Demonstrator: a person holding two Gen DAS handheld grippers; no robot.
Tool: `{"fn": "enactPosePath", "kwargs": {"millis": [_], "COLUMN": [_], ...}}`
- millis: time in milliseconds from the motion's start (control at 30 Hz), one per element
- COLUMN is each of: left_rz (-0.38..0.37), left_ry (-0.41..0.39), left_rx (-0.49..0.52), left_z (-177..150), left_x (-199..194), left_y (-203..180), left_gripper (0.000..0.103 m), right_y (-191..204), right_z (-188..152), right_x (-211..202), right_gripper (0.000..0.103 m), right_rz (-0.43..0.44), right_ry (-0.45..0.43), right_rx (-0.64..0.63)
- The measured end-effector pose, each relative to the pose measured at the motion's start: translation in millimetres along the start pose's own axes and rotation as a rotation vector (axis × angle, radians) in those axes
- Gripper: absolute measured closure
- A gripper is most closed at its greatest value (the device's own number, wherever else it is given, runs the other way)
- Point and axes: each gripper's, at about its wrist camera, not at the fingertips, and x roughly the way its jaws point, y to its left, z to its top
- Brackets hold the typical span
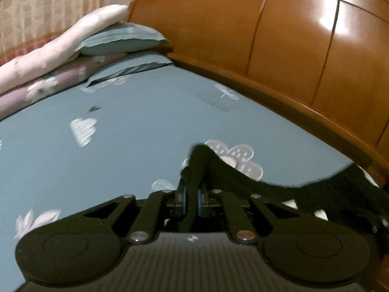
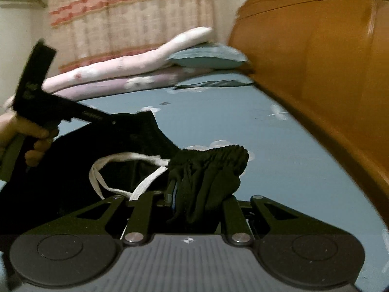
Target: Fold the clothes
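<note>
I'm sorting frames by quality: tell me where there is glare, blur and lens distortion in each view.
Left wrist view: white glare patches on the glossy wooden headboard; folded bedding smeared by motion blur; the headboard's edge bows from the fisheye, corners black. Right wrist view: headboard and curtain soft and streaked, no strong glare; the black garment by the right gripper stays fairly sharp; dim, warm light.

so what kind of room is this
Most likely a bedroom: a wooden headboard behind a bed with a blue floral sheet, pillows stacked at its head, and a curtain behind.
</note>
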Motion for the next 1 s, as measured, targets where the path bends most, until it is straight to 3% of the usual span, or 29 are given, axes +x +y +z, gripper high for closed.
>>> {"fn": "enactPosePath", "kwargs": {"millis": [133, 367, 633, 867, 1000], "left_rz": [-0.043, -0.076, -0.046, -0.030, -0.045], "left_ry": [0.006, 0.068, -0.003, 0.082, 0.099], "left_rx": [0.028, 0.104, 0.091, 0.101, 0.100], "left_z": [15.7, 11.9, 35.9, 10.8, 9.6], "left_x": [41.1, 109.8, 132.0, 151.6, 135.3], "left_y": [-28.0, -79.9, -89.9, -79.4, -70.1], "left_gripper": [0.098, 0.099, 0.099, 0.098, 0.092], "right_y": [-14.2, -54.0, -63.1, -77.2, -85.4], "right_z": [-10.7, -44.7, -43.3, -73.2, -70.6], "right_x": [-5.9, 11.5, 23.3, 48.1, 51.4], "right_gripper": [0.084, 0.084, 0.084, 0.082, 0.080], "right_rz": [-0.127, -0.237, -0.293, -0.284, -0.255], "right_ry": [-0.034, 0.038, -0.017, 0.129, 0.135], "right_rx": [0.021, 0.160, 0.178, 0.278, 0.335]}}
